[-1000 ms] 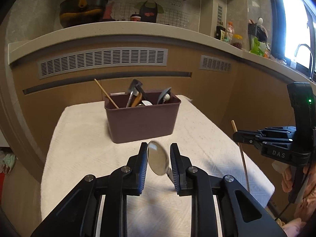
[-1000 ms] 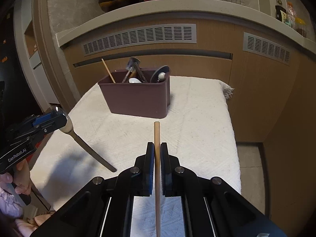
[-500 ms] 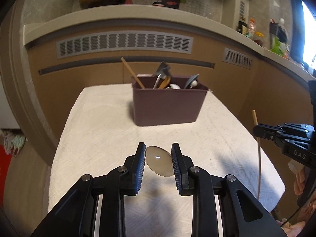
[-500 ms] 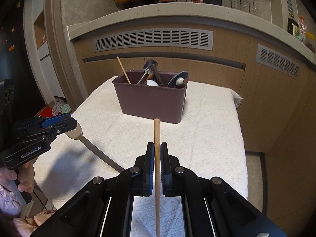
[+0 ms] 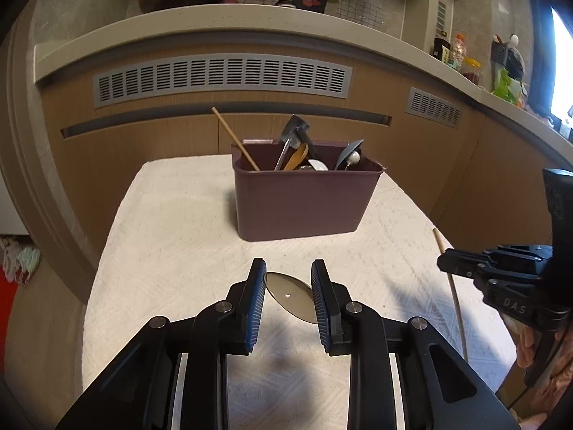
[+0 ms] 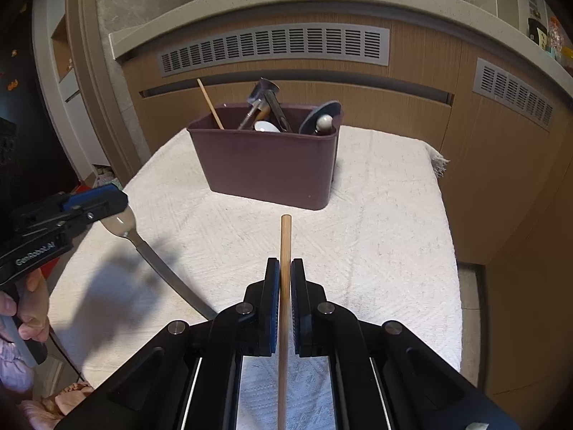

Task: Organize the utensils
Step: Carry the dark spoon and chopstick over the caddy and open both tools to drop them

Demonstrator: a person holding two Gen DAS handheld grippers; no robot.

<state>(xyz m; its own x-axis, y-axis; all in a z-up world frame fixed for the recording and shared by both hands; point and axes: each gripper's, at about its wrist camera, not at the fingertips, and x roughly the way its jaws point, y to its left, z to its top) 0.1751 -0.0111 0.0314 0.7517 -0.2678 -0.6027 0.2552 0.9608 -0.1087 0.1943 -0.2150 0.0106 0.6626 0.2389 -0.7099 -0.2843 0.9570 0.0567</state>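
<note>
**Spoon and chopstick carried toward bin**

Spoon (image 5: 290, 296) clamped by the bowl between pads of left gripper (image 5: 288, 299), handle trailing down and back toward the holder, above the white towel (image 5: 172, 251). Chopstick (image 6: 285, 286) pinched upright in right gripper (image 6: 285, 299), jaws nearly closed on the thin stick, top end poking up ahead of the fingertips. Both utensils off the towel, in the air, short of the maroon bin (image 5: 304, 197).

Compared with a second ago: bin sits larger and more central in both views, so both grippers nearer to it and slightly lower. Grips unchanged, spoon bowl rolled a bit flatter between the pads. Reads as mid-carry, both items on the way to the bin; drop-in not yet done.

Bin standing at far middle of the towel, already holding a second chopstick, a metal ladle-type tool, a wooden spoon, a white spoon and a dark scoop, all leaning. Free room looks best at the near left part of the bin, hard to tell for sure.

Both grippers pitched downward, side by side, left one at the towel's left edge, right one near the right edge. Fingers of a hand (image 6: 32, 308) wrapped on the left gripper's handle. Cabinet front with grey vents (image 5: 222, 77) behind the table.
</note>
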